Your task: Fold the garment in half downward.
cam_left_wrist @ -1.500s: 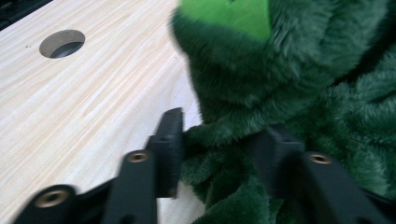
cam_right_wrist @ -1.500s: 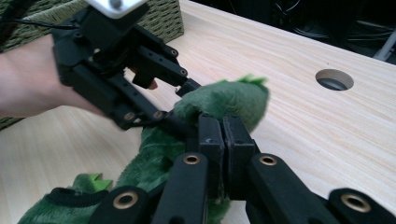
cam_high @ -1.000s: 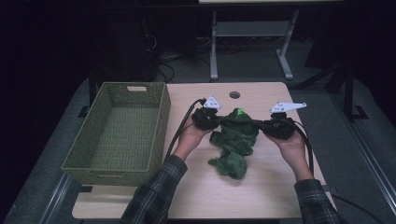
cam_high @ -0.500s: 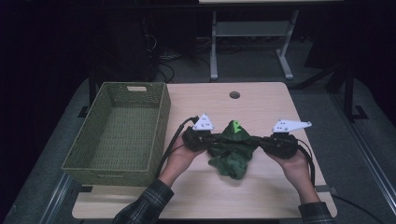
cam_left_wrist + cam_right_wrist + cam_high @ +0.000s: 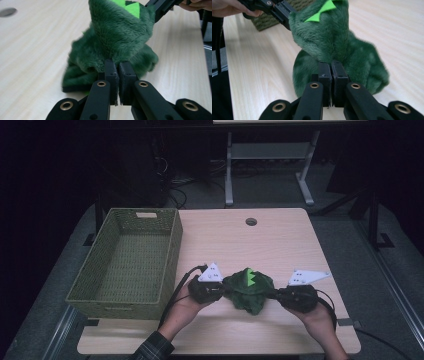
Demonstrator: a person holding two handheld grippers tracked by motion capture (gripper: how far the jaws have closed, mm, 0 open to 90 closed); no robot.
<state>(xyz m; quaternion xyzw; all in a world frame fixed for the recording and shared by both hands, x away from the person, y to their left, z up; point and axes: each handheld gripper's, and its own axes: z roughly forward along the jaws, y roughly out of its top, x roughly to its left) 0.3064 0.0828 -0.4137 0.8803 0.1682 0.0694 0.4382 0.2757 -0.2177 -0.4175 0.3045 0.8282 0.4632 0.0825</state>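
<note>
Right of the wicker basket (image 5: 125, 262), on the near part of the tabletop (image 5: 280, 240), the green plush garment (image 5: 248, 291) sits bunched, its lower folds resting on the wood. The left gripper (image 5: 220, 290) is clamped on its left edge, the right gripper (image 5: 274, 294) on its right edge, garment strung between them. Judged step: folding; keep both pinches firm and level, edges aligned, before laying it flat.
</note>
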